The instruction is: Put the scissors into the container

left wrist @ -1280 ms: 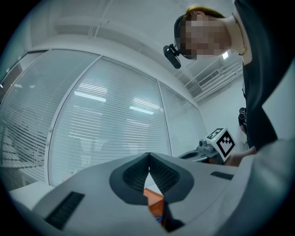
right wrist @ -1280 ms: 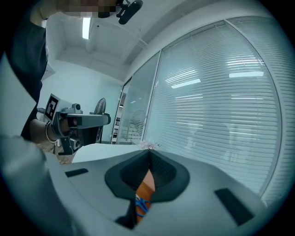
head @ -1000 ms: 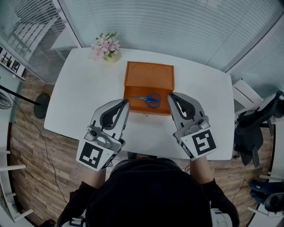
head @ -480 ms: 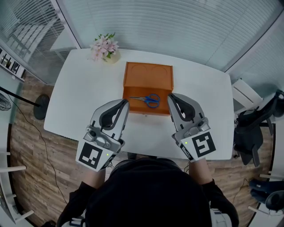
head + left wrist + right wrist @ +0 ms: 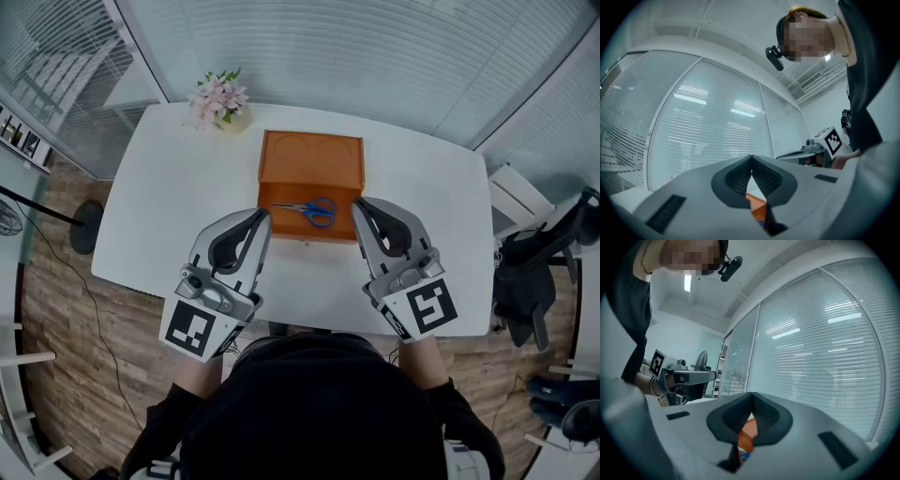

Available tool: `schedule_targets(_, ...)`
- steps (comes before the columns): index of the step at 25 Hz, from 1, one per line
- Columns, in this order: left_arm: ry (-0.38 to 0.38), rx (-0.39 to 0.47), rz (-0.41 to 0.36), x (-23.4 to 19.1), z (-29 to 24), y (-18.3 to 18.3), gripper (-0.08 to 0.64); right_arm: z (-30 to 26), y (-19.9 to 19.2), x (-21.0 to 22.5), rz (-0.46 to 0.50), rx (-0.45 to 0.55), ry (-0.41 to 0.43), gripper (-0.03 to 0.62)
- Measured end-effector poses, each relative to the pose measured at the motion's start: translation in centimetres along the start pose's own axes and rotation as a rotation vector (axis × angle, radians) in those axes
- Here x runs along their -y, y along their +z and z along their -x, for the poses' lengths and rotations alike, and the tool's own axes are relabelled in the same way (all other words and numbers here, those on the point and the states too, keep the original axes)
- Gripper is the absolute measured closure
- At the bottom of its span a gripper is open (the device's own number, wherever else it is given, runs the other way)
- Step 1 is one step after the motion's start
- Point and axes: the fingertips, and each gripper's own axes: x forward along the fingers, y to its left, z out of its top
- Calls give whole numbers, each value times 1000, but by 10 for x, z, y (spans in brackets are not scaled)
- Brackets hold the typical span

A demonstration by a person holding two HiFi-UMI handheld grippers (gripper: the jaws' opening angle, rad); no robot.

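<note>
The left gripper (image 5: 265,214) and the right gripper (image 5: 356,202) sit closest, low over the white table (image 5: 169,187), each clenched tip to tip on nothing. Just ahead, between their tips, the blue-handled scissors (image 5: 307,209) lie in the front part of the orange container (image 5: 312,157). Far beyond the left gripper stand pink flowers (image 5: 222,97).

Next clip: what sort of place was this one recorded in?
Probably an office or meeting room: glass partition walls with slatted blinds, a white table on wood-look flooring, and a standing fan in the right gripper view.
</note>
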Motion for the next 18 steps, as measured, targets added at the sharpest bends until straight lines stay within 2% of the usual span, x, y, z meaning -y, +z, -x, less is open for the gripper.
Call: schedule_targets(18,-3,21,5,5,-4,4,549,10,2,6,6,7,-22,586)
